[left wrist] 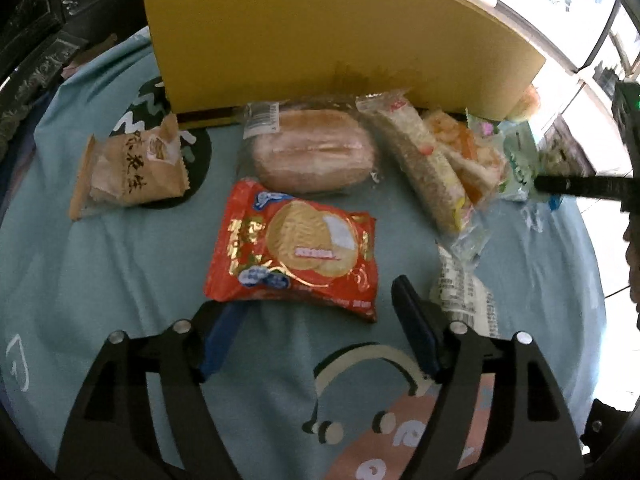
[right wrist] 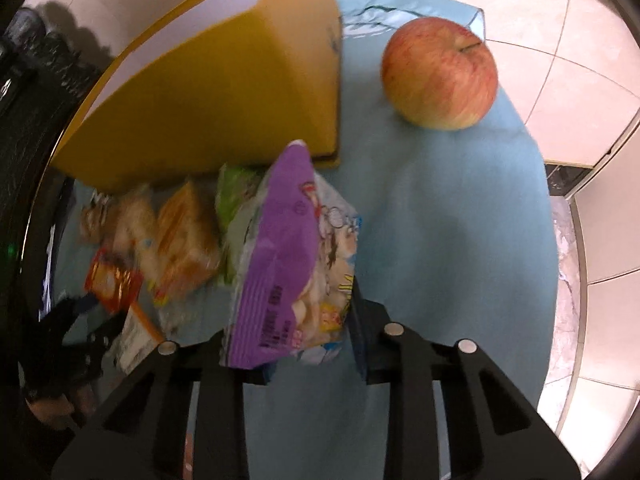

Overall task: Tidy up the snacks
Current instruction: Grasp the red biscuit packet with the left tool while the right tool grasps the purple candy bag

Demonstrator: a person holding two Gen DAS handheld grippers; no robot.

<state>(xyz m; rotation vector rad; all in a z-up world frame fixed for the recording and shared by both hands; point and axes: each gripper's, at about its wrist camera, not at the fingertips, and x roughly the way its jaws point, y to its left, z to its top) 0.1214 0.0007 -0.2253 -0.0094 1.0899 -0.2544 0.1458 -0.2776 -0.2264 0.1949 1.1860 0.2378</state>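
Note:
My left gripper (left wrist: 316, 300) is open just in front of a red biscuit packet (left wrist: 294, 248) on the blue cloth. Behind the packet lie a wrapped bread bun (left wrist: 316, 152), a brown pastry packet (left wrist: 128, 172) to the left, and a long rice-cracker pack (left wrist: 424, 164) with an orange snack pack (left wrist: 468, 148) to the right. A yellow box (left wrist: 320, 40) stands behind them. My right gripper (right wrist: 296, 304) is shut on a purple snack bag (right wrist: 288, 252), lifted above the cloth, near the yellow box (right wrist: 224, 88).
A red-yellow apple (right wrist: 440, 74) sits on the cloth right of the box. A white-labelled packet (left wrist: 468, 292) lies by my left gripper's right finger. The right gripper's finger (left wrist: 580, 186) shows at the far right. Tiled floor (right wrist: 592, 160) lies beyond the table edge.

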